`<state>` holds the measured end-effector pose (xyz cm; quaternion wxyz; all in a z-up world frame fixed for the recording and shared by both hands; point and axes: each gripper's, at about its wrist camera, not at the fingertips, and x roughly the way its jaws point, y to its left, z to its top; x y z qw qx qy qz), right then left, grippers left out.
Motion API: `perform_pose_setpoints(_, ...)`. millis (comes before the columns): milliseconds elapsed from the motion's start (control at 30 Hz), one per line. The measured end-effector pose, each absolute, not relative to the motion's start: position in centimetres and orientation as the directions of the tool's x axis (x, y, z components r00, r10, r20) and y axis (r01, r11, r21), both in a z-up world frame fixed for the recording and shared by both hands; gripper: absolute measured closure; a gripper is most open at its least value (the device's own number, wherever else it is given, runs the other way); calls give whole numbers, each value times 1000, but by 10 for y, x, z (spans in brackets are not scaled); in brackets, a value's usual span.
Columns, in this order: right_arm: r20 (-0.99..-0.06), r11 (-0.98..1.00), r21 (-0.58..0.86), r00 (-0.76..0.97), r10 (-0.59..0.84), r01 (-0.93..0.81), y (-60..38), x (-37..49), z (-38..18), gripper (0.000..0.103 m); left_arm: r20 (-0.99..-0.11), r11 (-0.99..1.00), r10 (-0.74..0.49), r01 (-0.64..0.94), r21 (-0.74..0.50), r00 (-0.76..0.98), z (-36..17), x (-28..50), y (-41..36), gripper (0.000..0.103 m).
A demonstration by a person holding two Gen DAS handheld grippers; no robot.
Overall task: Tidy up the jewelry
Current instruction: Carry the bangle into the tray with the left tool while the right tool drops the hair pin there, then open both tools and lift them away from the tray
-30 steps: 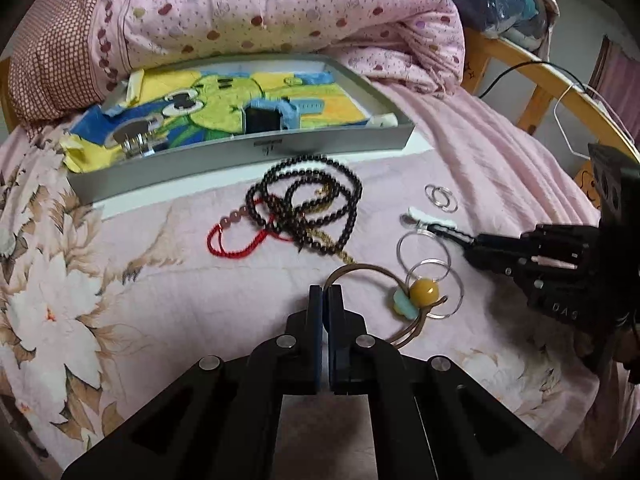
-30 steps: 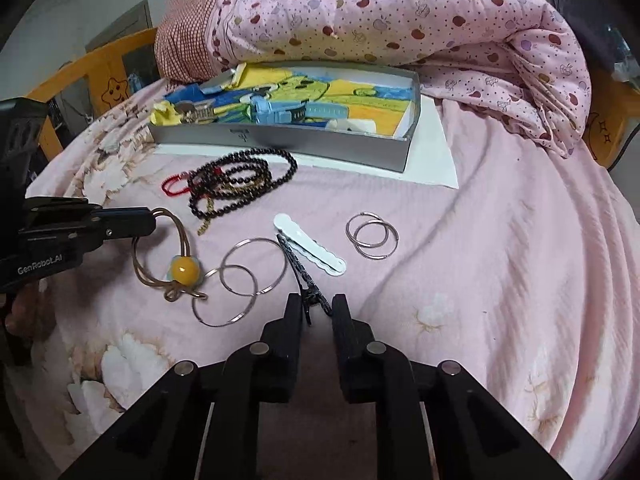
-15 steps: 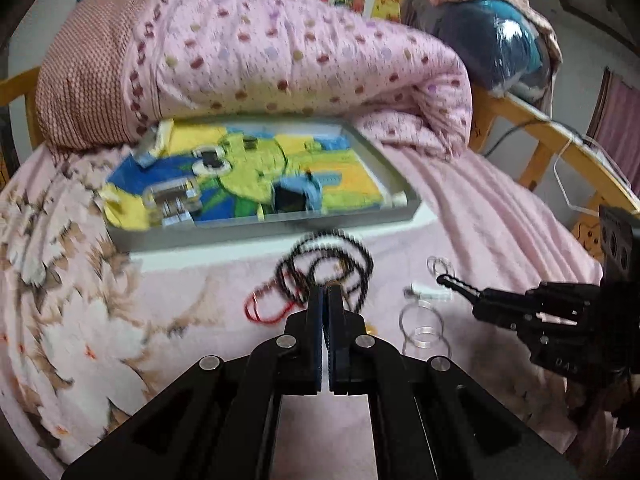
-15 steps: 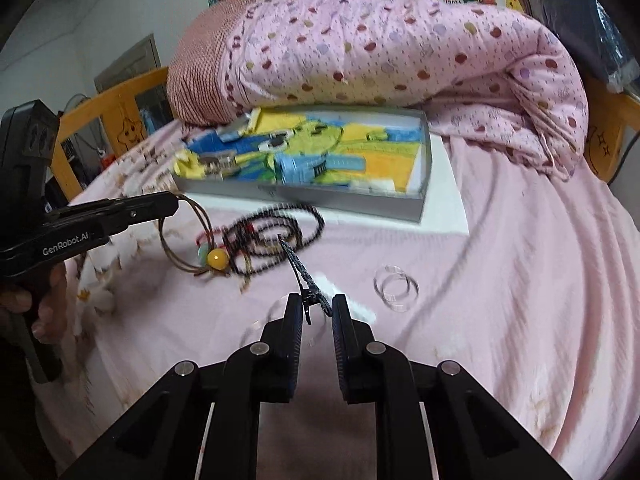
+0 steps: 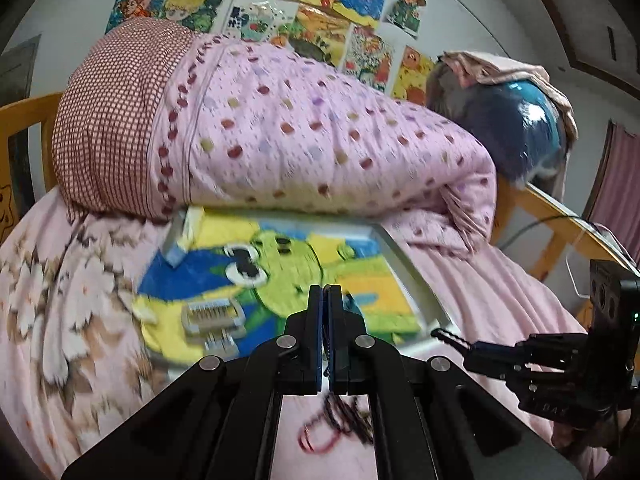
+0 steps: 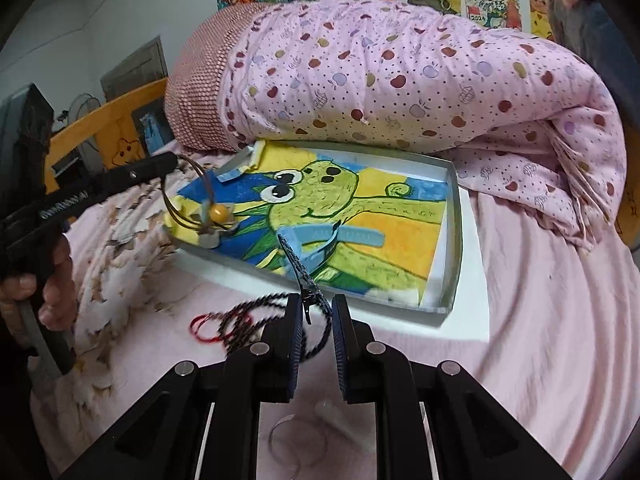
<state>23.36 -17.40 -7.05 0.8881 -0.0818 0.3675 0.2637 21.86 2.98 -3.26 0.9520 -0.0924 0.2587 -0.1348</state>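
Our left claw (image 6: pixel 170 160) is pinched on a brown cord loop (image 6: pixel 180 196) with a yellow bead (image 6: pixel 219 211), which dangles over the near left corner of the frog-lined tray (image 6: pixel 456 240) on the bed (image 6: pixel 540 320). Our right claw (image 6: pixel 313 312) stands narrowly apart, gripping a thin dark hairpin (image 6: pixel 298 264) that points toward the tray. Dark beads (image 6: pixel 256 320) and a red strand (image 6: pixel 200 326) lie near, left of it.
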Motion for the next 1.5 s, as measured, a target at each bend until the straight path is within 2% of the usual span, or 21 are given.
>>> perform_pose_setpoints(133, -724, 864, 49, 579, 376, -501, -169, 258, -77, 89, -467, 946, -311, 219, -240, 828, -32, 236, 37, 103)
perform_pose_setpoints(267, -756, 883, 67, 554, 349, -465, -164, 275, -89, 89, -513, 945, -317, 224, -236, 798, -48, 251, 38, 103)
perform_pose_setpoints(367, -769, 892, 71, 545, 334, -447, -162, 281, -98, 89, -553, 935, -340, 212, -283, 761, -65, 256, 41, 103)
perform_pose_setpoints(833, -769, 897, 81, 545, 334, -435, -160, 288, -109, 88, -655, 932, -344, 156, -328, 673, -93, 270, 50, 103)
perform_pose_setpoints(1100, -764, 898, 117, 539, 354, -424, -165, 288, -108, 85, -688, 946, -319, 170, -276, 652, -99, 269, 39, 101)
perform_pose_setpoints(1133, -764, 898, 124, 537, 359, -423, -167, 288, -107, 83, -694, 949, -309, 167, -266, 651, -99, 269, 37, 98)
perform_pose_setpoints(1200, -760, 899, 134, 539, 363, -417, -170, 287, -105, 73, -696, 951, -305, 163, -264, 650, -99, 269, 37, 84)
perform_pose_setpoints(1267, -752, 901, 139, 548, 366, -411, -173, 285, -103, 70, -688, 948, -311, 157, -278, 656, -98, 267, 38, 58)
perform_pose_setpoints(1333, -743, 904, 144, 559, 368, -404, -178, 282, -99, 67, -669, 942, -321, 150, -302, 670, -95, 264, 40, 52)
perform_pose_setpoints(1400, -729, 909, 144, 579, 364, -391, -183, 278, -93, 53, -667, 941, -323, 151, -304, 672, -92, 264, 39, 51)
perform_pose_setpoints(1433, -722, 911, 144, 588, 363, -386, -186, 276, -90, 49, -667, 943, -315, 147, -297, 675, -90, 263, 39, 49)
perform_pose_setpoints(1500, -702, 916, 146, 614, 362, -374, -192, 271, -83, 40, -655, 943, -313, 144, -299, 687, -85, 260, 39, 40)
